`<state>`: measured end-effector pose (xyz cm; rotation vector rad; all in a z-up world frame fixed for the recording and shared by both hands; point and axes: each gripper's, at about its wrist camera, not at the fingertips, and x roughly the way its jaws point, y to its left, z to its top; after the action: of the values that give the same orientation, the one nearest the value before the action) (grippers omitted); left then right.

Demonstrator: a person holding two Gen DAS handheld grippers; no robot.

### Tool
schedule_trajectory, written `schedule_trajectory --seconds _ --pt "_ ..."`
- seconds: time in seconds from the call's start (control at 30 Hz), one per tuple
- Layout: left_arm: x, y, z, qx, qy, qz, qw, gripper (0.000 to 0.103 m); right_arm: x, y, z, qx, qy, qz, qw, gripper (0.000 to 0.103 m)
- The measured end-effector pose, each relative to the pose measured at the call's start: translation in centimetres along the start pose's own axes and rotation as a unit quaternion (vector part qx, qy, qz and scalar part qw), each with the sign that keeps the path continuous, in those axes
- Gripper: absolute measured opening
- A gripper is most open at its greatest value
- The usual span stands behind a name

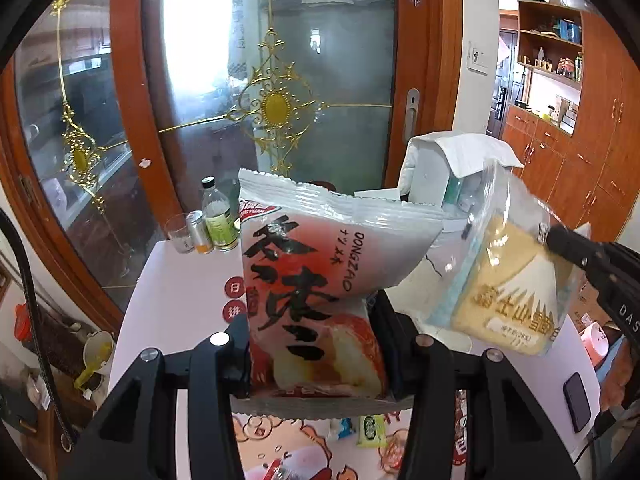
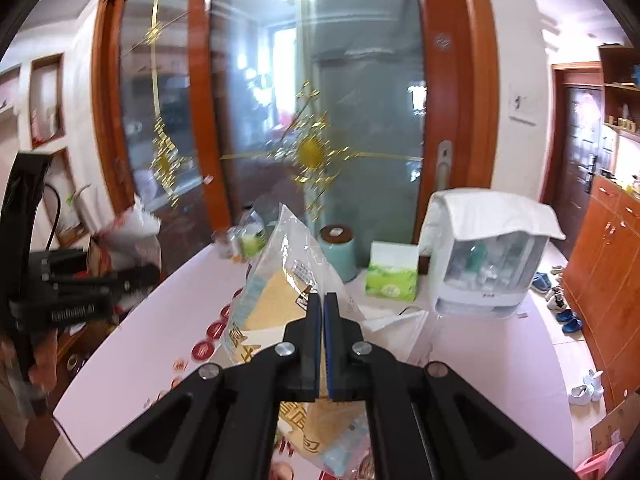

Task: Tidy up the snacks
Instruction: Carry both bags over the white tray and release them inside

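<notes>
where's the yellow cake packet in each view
Left wrist view: the yellow cake packet hangs right of centre, pinched by the right gripper.
Right wrist view: it sits centre, clamped between the fingers.
Shared landmark: the white cloth-covered dispenser behind it.

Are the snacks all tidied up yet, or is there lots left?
Nothing looks put away yet. In hand: the left gripper holds a red bread packet and the right gripper pinches a clear cake bag, both above the table. Left: small candies on the colourful mat below.
</notes>
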<state>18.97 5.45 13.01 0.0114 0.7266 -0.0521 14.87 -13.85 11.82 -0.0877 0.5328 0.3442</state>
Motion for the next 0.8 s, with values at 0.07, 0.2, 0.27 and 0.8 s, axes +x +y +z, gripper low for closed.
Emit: schedule_trajectory --seconds 0.07,0.2,0.27,0.8 --pt "0.7 -0.4 0.2 0.001 -0.001 -0.004 1.0 0.046 0.6 -0.5 0.9 0.014 -0.011 -0.012 1.0 0.001" --pt "3.0 -1.0 1.0 0.004 0.004 -0.005 1.0 0.046 1.8 -1.4 2.1 0.038 -0.027 -0.034 0.998 0.001" --pt "4.6 -1.2 1.2 0.006 0.011 -0.009 0.9999 0.046 2.7 -1.8 2.6 0.045 -0.033 -0.046 0.997 0.001" --pt "14.5 -0.2 0.5 0.002 0.08 -0.016 0.9967 0.048 12.7 -3.8 2.2 0.086 0.024 -0.086 0.992 0.002"
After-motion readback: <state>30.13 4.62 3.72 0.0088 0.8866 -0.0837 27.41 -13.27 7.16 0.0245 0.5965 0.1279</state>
